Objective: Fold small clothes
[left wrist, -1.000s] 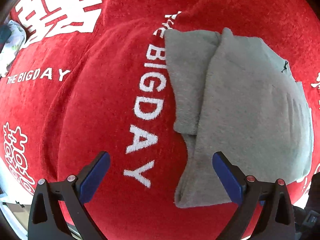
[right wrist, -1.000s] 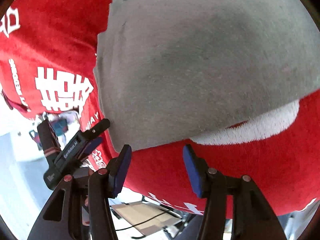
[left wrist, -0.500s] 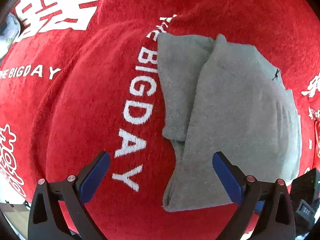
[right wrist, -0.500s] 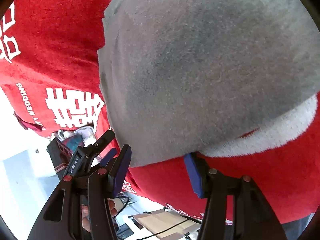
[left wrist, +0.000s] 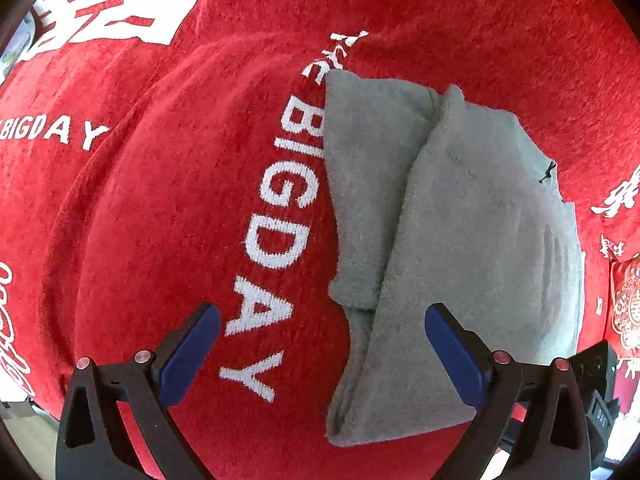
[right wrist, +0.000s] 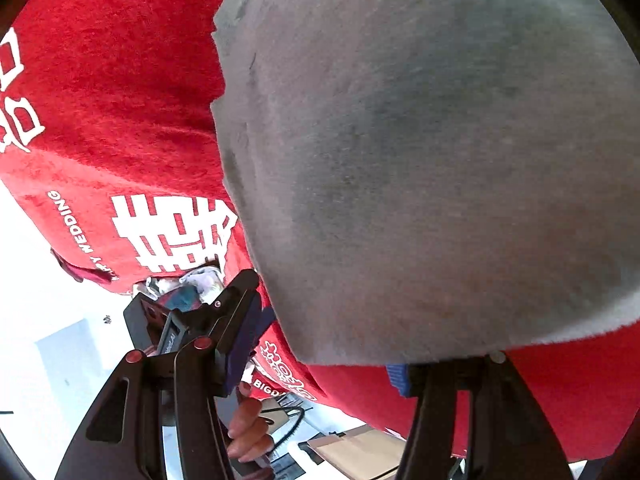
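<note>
Left wrist view first: the left gripper (left wrist: 322,348) hangs with fingers wide apart and nothing between the pads, above the near edge of the grey garment (left wrist: 460,248), which lies folded lengthwise on the red cloth (left wrist: 160,208). Soft fleecy knit, one flap lapped over the other; a careless pinch here could catch only the top layer and pull the fold open. Right wrist view now: the right gripper (right wrist: 320,356) sits at the garment's near hem (right wrist: 400,354), jaws opening, hem across the gap, right pad half hidden beneath it. Risk: it snags the fuzzy, white-lettered cloth along with the garment.
</note>
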A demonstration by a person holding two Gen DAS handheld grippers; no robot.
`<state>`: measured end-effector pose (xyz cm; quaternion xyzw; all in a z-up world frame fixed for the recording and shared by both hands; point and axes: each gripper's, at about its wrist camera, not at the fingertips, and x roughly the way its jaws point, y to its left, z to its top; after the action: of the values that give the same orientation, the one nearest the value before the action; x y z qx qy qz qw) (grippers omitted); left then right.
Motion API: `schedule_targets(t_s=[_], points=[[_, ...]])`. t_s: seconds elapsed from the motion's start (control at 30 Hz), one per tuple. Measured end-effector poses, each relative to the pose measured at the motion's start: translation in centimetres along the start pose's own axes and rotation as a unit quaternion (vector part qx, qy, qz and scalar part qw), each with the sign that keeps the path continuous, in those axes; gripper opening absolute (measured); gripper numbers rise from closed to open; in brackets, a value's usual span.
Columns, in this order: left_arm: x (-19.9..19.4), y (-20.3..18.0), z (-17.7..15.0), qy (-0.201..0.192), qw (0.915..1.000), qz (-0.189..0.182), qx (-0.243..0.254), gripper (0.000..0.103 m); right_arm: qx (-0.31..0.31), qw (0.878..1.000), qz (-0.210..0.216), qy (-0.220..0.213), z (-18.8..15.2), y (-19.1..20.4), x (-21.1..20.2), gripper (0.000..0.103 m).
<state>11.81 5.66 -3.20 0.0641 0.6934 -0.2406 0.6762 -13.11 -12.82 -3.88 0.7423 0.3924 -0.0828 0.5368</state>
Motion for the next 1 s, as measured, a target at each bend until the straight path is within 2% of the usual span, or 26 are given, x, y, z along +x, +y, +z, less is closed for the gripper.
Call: schedule_targets(t_s=[0.33, 0.53, 0.57, 0.6, 0.63, 0.67, 0.7, 0.8, 1.0], points=[[0.6, 0.0, -0.3, 0.001, 0.9999, 0.014, 0.000, 0.102, 0.016, 1.000, 0.001, 0.005, 0.0, -0.4, 0.0, 0.061], [0.6, -0.4, 0.1, 0.001, 1.0000, 0.008, 0.003, 0.102, 0.031, 0.999, 0.010, 0.005, 0.3, -0.4, 0.5, 0.061], [0.6, -0.5, 0.2, 0.002, 1.0000, 0.004, 0.005, 0.102, 0.037, 0.999, 0.014, 0.006, 0.4, -0.4, 0.5, 0.058], [0.7, -0.8, 0.4, 0.002, 1.0000, 0.001, 0.006, 0.102, 0.040, 0.999, 0.015, 0.005, 0.4, -0.5, 0.5, 0.046], [0.7, -1.0, 0.5, 0.003, 0.9999, -0.008, 0.007, 0.102, 0.040, 0.999, 0.013, 0.003, 0.5, -0.4, 0.4, 0.025], [0.7, -1.2, 0.7, 0.005, 0.9998, -0.018, 0.007, 0.102, 0.038, 0.999, 0.011, 0.003, 0.5, -0.3, 0.3, 0.014], [0.6, -1.4, 0.9, 0.007, 0.9993, -0.036, 0.005, 0.102, 0.033, 0.999, 0.013, 0.002, 0.6, -0.1, 0.2, 0.009], [0.8, -1.4, 1.9, 0.020, 0.9960, -0.087, -0.005, 0.102, 0.006, 1.000, 0.026, -0.003, 1.0, 1.5, -0.6, 0.009], [2.7, -1.9, 4.2, 0.067, 0.9791, -0.191, -0.020, 0.102, -0.060, 0.997, 0.053, -0.004, 1.8, 5.4, -2.7, 0.009]])
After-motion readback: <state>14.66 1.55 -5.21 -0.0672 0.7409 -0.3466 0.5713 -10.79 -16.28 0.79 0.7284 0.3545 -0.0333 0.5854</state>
